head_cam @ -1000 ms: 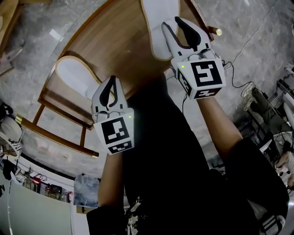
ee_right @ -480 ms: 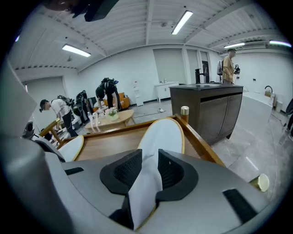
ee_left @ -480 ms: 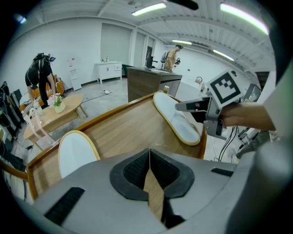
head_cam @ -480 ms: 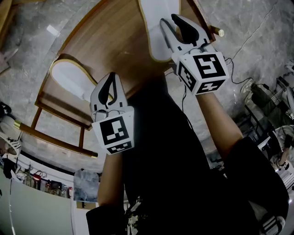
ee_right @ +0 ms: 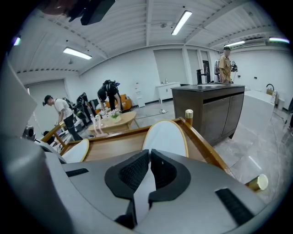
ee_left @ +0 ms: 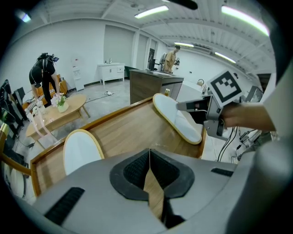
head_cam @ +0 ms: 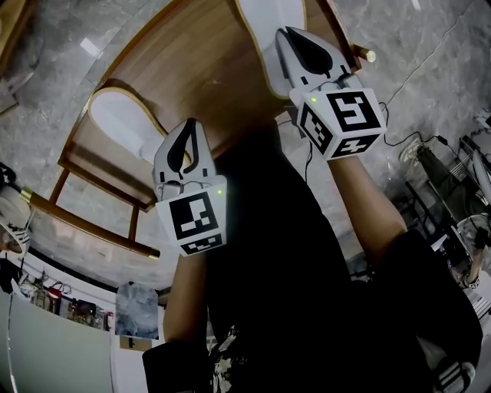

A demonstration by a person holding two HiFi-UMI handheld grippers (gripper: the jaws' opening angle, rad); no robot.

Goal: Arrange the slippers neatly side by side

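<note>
Here both forearms reach forward and down over the wooden bench (head_cam: 207, 69), each hand carrying its tool by the grip behind a marker cube. The left claw (head_cam: 189, 127) points steeply down at the bench's near edge, its tips pressed together on nothing; bare wood shows through the gap behind them in the left gripper view. Just beside it, toward the bench's left corner, lies the left slipper (head_cam: 123, 123), white with a tan rim, flat on the wood and untouched.

The right arm stretches further, to the bench's right edge, and its tool is tilted less steeply. The right claw (head_cam: 282, 34) has just been closing, and the white sole of the right slipper (head_cam: 265, 19) fills the thin slit between its pads; it pinches that slipper at its near rim. This slipper lies along the right edge, well apart from the other.

The left cube (head_cam: 192, 222) and the right cube (head_cam: 345, 119) each show black-and-white square patterns, with a small green light lit near a top corner
</note>
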